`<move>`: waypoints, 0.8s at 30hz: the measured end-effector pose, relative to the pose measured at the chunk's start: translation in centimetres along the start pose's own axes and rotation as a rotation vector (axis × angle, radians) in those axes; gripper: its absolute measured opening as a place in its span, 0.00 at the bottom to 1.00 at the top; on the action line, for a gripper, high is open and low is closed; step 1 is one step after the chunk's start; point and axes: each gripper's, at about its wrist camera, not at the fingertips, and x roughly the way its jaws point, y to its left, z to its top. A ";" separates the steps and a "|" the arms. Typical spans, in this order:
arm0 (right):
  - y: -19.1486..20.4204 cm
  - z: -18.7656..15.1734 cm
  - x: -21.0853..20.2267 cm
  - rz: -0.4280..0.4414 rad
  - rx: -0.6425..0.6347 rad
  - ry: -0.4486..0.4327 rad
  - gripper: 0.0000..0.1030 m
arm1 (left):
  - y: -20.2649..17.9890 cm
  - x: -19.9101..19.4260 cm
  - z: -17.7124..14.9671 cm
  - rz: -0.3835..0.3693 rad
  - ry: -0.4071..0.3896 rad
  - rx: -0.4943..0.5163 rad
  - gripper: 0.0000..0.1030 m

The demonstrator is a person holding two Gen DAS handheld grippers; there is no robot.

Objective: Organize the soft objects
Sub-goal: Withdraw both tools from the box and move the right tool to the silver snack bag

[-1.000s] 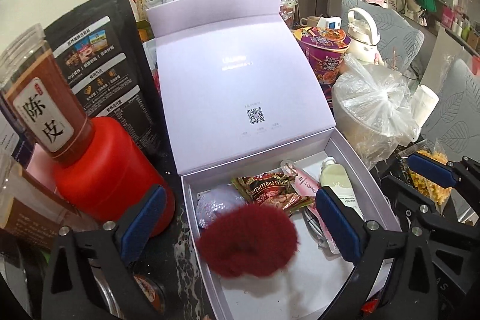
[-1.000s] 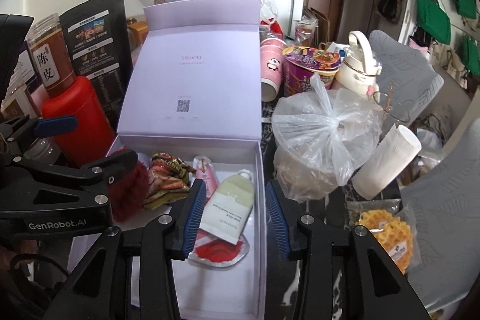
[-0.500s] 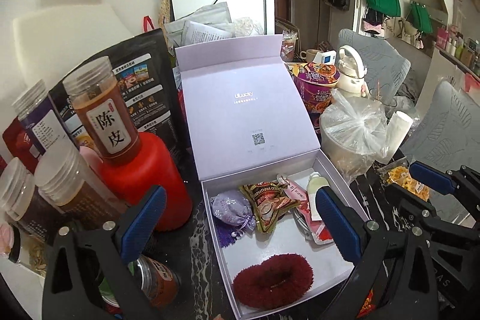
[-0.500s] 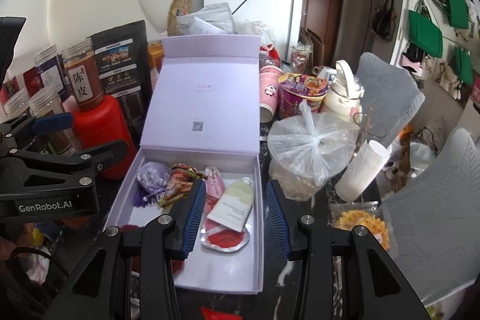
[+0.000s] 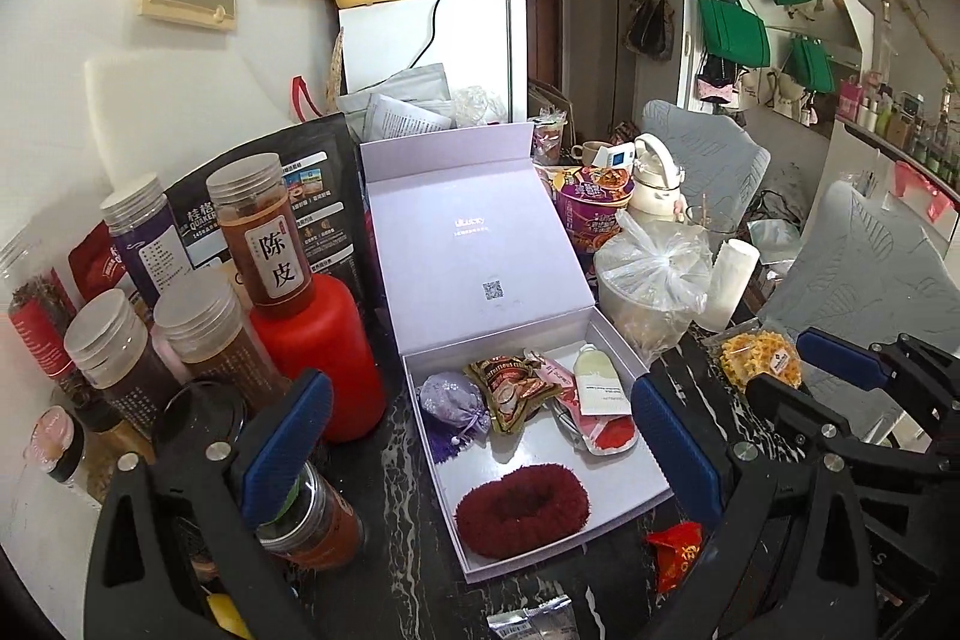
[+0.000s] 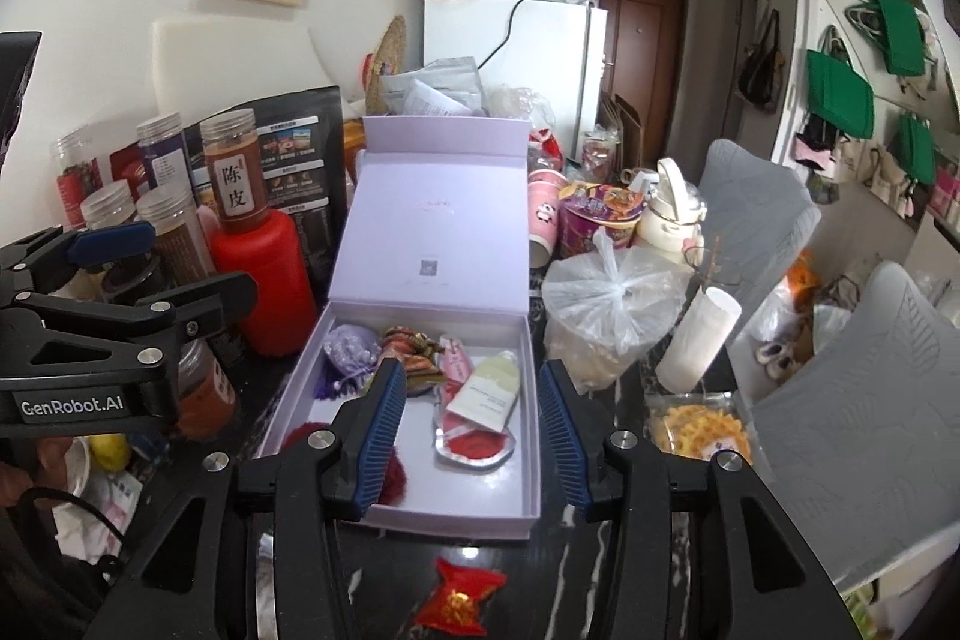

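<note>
Both grippers are hanging above the near edge of a lavender gift box (image 5: 543, 532), its lid standing open against the clutter behind. The left gripper (image 5: 480, 451) is gaping wide with nothing between its blue pads; the right gripper (image 6: 474, 436) is standing partly open, its jaws having just been widening, and is likewise gripping nothing.

The soft things are lying inside the box: a dark red fluffy scrunchie (image 5: 522, 511) at the near end, a purple drawstring sachet (image 5: 450, 403) at the far left corner, a cereal sachet (image 5: 510, 391) beside it, and a pale green tube (image 6: 489, 391) resting on a red foil pouch (image 6: 474, 445). A red wrapped candy (image 6: 459, 598) is lying outside, on the dark marbled table (image 5: 396, 574) just before the box.

Likely hazards:
- The candy is sitting low between the right gripper's arms; it is flat and slick, so the pads are likely to skid off it or push it off the table edge.
- The upright lid is resting unsupported; a brush from either gripper could swing it shut or shove it into the stacked papers behind.
- The clear-lidded jars (image 5: 180, 334) and red bottle (image 5: 321, 358) are crowding the left gripper; a sideways sweep could topple them.
- The two grippers are working close together and could collide.
</note>
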 end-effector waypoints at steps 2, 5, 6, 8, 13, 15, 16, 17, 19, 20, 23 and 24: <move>0.2 -0.5 -0.8 -0.001 0.000 -0.007 0.45 | -0.1 -0.9 -0.5 -0.008 -0.007 0.000 0.99; 0.5 -1.2 -2.0 -0.002 0.000 -0.015 0.45 | -0.1 -2.1 -1.3 -0.014 -0.014 -0.001 0.99; 0.6 -1.5 -2.3 -0.002 0.001 -0.017 0.46 | 0.0 -2.5 -1.5 -0.014 -0.016 -0.002 0.99; 0.8 -2.0 -3.0 0.000 0.001 -0.021 0.47 | 0.0 -3.1 -2.0 -0.014 -0.020 -0.005 0.99; 1.4 -3.2 -4.2 0.010 -0.007 -0.026 0.48 | -0.2 -4.6 -3.5 -0.014 -0.020 -0.004 0.99; 1.6 -3.8 -4.5 0.014 -0.004 -0.025 0.50 | -0.2 -5.0 -4.1 -0.016 -0.017 -0.002 0.99; 1.7 -4.1 -4.7 0.016 -0.001 -0.023 0.50 | -0.3 -5.2 -4.4 -0.017 -0.015 -0.001 0.99; 1.7 -4.5 -4.8 0.018 0.003 -0.022 0.51 | -0.3 -5.3 -4.8 -0.017 -0.013 -0.001 0.99; 1.9 -5.2 -4.9 0.024 0.005 -0.016 0.52 | -0.3 -5.7 -5.4 -0.014 -0.010 -0.005 0.99; 2.0 -5.6 -5.0 0.028 0.004 -0.011 0.52 | -0.2 -5.9 -5.8 -0.014 -0.007 -0.007 0.99; 2.5 -6.7 -5.1 0.034 0.008 0.004 0.52 | 0.0 -6.3 -6.8 -0.016 0.000 -0.015 0.99; 2.6 -7.0 -5.2 0.036 0.009 0.006 0.52 | 0.1 -6.5 -7.2 -0.016 0.001 -0.017 0.99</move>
